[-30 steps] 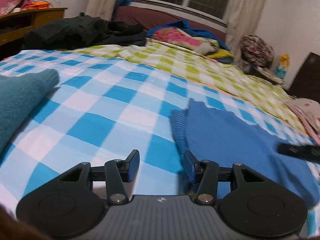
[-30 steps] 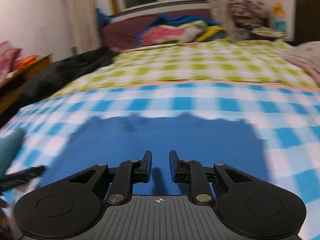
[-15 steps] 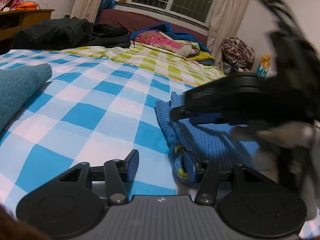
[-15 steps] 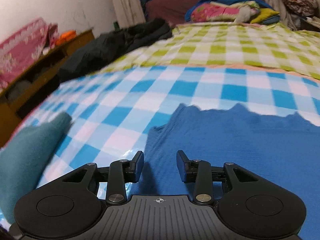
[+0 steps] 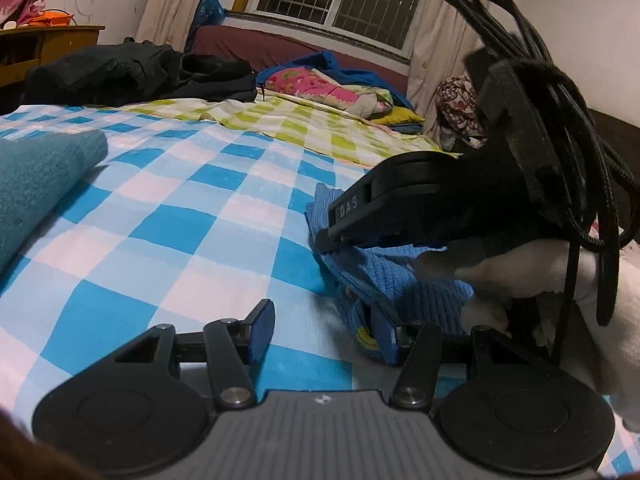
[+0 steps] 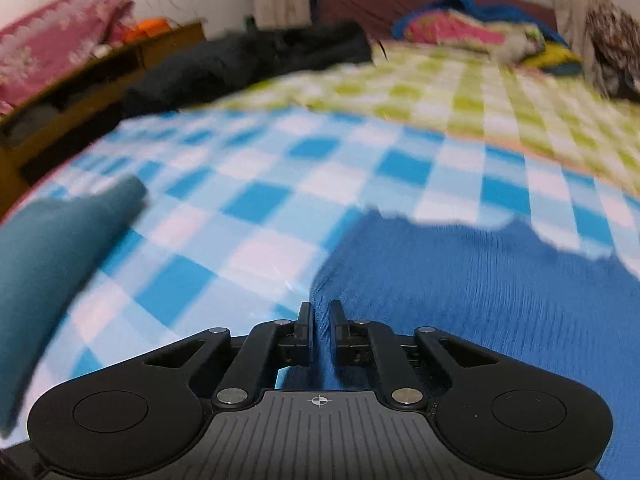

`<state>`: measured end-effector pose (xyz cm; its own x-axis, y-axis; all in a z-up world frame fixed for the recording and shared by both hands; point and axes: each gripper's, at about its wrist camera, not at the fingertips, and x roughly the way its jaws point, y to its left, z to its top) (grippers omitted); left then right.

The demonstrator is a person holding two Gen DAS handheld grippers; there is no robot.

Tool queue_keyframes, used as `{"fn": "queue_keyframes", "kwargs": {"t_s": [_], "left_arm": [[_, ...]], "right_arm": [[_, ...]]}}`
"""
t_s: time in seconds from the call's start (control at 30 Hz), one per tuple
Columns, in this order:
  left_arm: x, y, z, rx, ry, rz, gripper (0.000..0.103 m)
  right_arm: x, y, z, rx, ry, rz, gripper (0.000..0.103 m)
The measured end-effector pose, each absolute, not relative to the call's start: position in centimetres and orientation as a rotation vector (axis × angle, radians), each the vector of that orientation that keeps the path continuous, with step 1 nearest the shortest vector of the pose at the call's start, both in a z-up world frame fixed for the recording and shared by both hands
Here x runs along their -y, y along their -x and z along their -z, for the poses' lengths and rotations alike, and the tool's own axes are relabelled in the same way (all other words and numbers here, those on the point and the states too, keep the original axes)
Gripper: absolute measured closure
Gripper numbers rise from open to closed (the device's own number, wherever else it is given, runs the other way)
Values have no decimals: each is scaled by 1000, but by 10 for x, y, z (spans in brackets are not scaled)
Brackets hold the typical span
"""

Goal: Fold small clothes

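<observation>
A small blue knit sweater lies on the blue-and-white checked bedsheet. In the left wrist view its bunched edge sits by my right fingertip. My left gripper is open, low over the sheet at the sweater's left edge. My right gripper is shut on the sweater's left edge. Its black body shows in the left wrist view, held by a white-gloved hand above the sweater.
A folded teal garment lies at the left, also in the right wrist view. Black clothes, a green checked cover and colourful bedding lie further back. A wooden shelf stands at the far left.
My right gripper moved left to the sweater's edge and closed on it. The sweater's edge has bunched up. My left gripper stayed open and moved closer to that edge.
</observation>
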<state>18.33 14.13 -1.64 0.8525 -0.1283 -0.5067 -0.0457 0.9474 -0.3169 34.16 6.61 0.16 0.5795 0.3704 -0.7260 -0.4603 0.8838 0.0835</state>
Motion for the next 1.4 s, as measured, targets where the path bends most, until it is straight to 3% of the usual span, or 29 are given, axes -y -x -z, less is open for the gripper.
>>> {"fn": "queue_keyframes", "kwargs": {"t_s": [0.07,0.13,0.17,0.57,0.9,1.27,1.4], "left_arm": [[-141,-183,16,-557,328,46,45],[-138,-181,14,-562,319,46,45],[-136,-180,13,-556,315,44,45],[-95,-189,3,-558,185,27,45],[-57,-173,-2,-634,25,-32,45],[60,-162,-10,-552,-249,169,42],[112,-166,1,-487,-444,204,34]], "right_arm": [[-58,-343,-2,-822,71,-493,88],[-51,-340,-8,-819,24,-513,73],[-46,-336,-13,-808,0,-524,72],[99,-279,-34,-639,-141,-355,72],[223,-252,-1,-676,-387,-147,72],[288,-194,4,-662,-530,-163,68],[308,-187,14,-681,-571,-177,68]]}}
